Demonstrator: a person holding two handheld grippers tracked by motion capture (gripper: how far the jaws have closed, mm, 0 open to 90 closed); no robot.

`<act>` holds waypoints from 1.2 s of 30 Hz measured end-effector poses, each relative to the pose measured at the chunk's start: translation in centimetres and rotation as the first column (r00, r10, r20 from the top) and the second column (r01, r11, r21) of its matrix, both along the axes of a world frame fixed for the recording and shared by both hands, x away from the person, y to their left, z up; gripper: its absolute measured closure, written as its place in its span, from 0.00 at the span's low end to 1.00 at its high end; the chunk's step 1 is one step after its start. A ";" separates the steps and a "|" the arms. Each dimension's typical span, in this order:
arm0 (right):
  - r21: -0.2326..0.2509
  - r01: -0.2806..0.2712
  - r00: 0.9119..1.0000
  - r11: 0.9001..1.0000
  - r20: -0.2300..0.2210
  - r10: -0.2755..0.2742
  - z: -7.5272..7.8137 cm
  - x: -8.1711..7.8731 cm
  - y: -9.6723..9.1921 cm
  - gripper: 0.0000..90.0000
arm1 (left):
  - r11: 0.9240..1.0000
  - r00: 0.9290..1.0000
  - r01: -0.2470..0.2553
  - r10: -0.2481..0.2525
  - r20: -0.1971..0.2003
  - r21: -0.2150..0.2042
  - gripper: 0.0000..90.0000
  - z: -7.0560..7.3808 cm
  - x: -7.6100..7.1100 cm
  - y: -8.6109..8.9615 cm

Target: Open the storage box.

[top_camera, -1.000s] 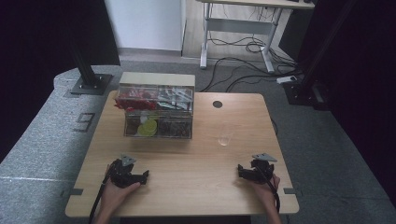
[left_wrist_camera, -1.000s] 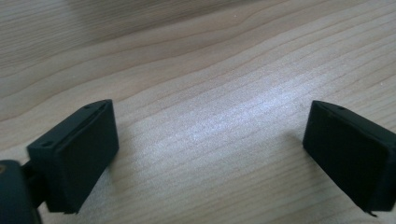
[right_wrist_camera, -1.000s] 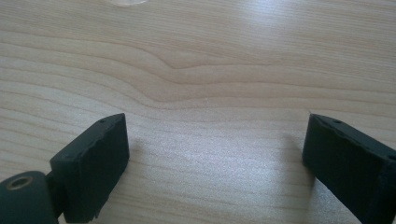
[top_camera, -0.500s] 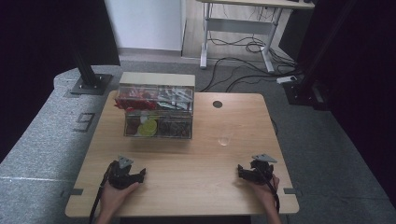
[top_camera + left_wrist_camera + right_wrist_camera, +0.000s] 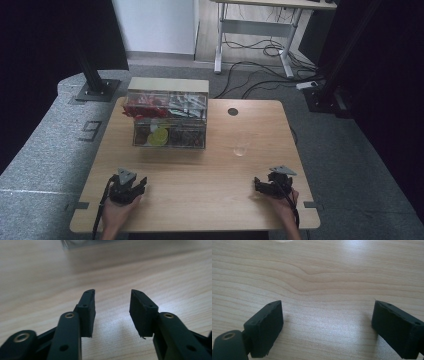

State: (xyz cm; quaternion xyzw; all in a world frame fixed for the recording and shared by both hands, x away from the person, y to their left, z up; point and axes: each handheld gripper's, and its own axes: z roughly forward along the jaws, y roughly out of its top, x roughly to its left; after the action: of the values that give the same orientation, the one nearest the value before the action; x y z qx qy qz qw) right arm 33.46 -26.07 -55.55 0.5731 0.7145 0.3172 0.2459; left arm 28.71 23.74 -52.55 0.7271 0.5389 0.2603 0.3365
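I have both grippers low at my near edge of the wooden table (image 5: 200, 170), each held in a hand that comes in from the bottom of the high view, where the forearms are cut off by the frame. The left gripper (image 5: 137, 184) sits near the near-left corner; in the left gripper view (image 5: 112, 307) its jaws have just been closing and now stand about half apart, with bare wood between the pads and nothing pinched. The right gripper (image 5: 258, 184) rests near the near-right corner, and in the right gripper view (image 5: 327, 322) its jaws are spread wide over bare wood grain, also holding nothing; the far edge of its right pad runs out of the frame. Well apart from both, toward the far-left part of the table, stands a clear compartment box (image 5: 169, 120) with a pale lid; I can make out red items in its upper left, something yellow-green lower down and dark contents beside it, but the picture is too dim and small for me to say what they are. A blurred strip of that box (image 5: 82, 243) shows at the top edge of the left gripper view. A small clear cup (image 5: 241, 148) stands to the right of the box, hard to read against the wood; a pale blur at the top edge of the right gripper view may be its base, but I cannot tell. A dark round hole (image 5: 232, 111) sits near the table's far edge.
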 end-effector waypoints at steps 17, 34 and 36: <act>0.000 -0.002 1.000 1.000 -0.001 0.002 0.0 0.0 0.0 0.11 | 0.991 0.995 0.065 -0.057 0.076 -0.116 0.95 2.5 -1.1 1.4; -0.001 0.000 1.000 1.000 0.001 0.000 0.0 0.0 0.1 0.11 | 0.984 0.996 0.087 -0.084 0.025 -0.156 1.00 3.8 2.4 0.9; -0.001 0.002 1.000 1.000 0.001 -0.002 0.0 0.0 0.1 0.11 | 0.984 0.996 0.089 -0.087 0.023 -0.153 1.00 3.9 2.6 0.9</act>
State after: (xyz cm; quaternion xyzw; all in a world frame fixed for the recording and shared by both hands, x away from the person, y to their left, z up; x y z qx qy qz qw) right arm 33.47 -25.98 -55.55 0.5734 0.7141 0.3168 0.2467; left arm 31.27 24.67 -48.66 0.7200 0.5219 0.2086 0.4070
